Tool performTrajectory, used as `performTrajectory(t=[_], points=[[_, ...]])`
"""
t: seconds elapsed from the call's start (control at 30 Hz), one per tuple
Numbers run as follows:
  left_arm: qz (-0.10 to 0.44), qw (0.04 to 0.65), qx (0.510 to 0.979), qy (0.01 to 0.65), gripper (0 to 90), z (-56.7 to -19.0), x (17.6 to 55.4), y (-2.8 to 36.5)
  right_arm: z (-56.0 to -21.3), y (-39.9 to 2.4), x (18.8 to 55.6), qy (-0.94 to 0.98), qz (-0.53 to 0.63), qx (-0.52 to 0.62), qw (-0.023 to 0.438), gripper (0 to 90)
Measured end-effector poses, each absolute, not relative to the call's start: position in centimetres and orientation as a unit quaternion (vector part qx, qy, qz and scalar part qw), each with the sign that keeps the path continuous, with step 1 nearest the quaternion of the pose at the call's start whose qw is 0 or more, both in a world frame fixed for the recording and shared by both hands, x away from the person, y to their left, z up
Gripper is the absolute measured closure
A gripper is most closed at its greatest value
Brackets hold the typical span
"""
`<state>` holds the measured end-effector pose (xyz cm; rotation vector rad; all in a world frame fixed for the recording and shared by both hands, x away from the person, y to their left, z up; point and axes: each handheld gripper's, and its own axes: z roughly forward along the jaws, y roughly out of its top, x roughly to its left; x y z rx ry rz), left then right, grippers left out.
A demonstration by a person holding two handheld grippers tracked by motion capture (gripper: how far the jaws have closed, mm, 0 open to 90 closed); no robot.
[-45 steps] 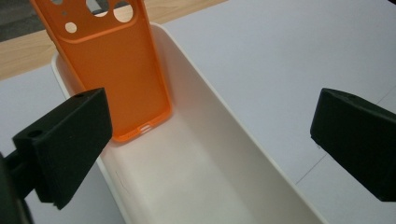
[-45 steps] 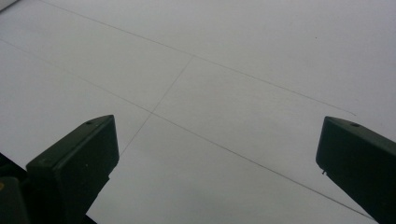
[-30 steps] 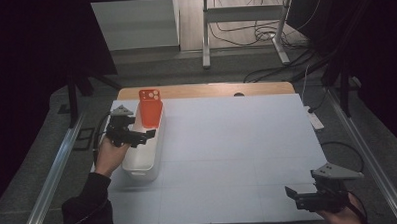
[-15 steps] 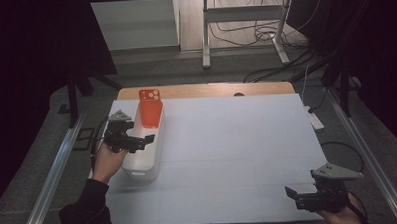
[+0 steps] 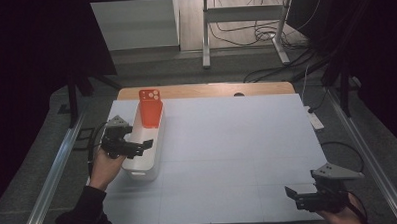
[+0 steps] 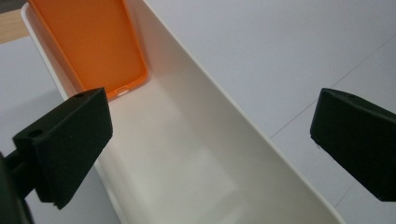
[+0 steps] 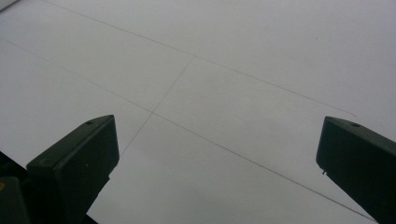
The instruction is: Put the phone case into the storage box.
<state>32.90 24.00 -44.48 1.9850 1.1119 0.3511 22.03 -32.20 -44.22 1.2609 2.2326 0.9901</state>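
- Your left tool [image 5: 146, 143] hung over the near half of the white bin [image 5: 156, 143], jaws spread wide with nothing between them
- In the left gripper view the bin's [image 6: 224, 112] long wall ran between the two jaws, its floor bare beneath them
- The orange phone case [image 5: 150, 109] stood tilted at the bin's far end, leaning on the end wall with its camera cut-out rising above the rim; the left gripper view showed its lower edge [image 6: 93, 42] resting inside the bin
- Your right tool [image 5: 292, 196] sat low at the near right corner of the desk [image 5: 237, 140], well apart from the bin, jaws wide and holding nothing over the bare white surface [image 7: 224, 93]
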Motion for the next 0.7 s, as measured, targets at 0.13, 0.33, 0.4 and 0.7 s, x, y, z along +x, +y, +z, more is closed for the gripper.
performTrajectory(t=[0.13,0.33,0.4,0.7], points=[[0.141,0.407,0.789,0.439,0.0,-44.5,32.5,23.9,-44.2,-32.2,22.0,0.796,0.354,0.450,0.195,0.0],[0.142,0.411,0.788,0.435,0.0,-44.4,31.8,23.7,-44.2,-32.2,22.0,0.797,0.354,0.450,0.195,0.0],[0.142,0.411,0.788,0.435,0.0,-44.4,31.6,23.7,-44.2,-32.2,22.0,0.797,0.354,0.450,0.195,0.0],[0.142,0.414,0.783,0.441,0.0,-44.6,30.3,24.0,-44.2,-32.2,22.0,0.798,0.353,0.448,0.195,0.0]])
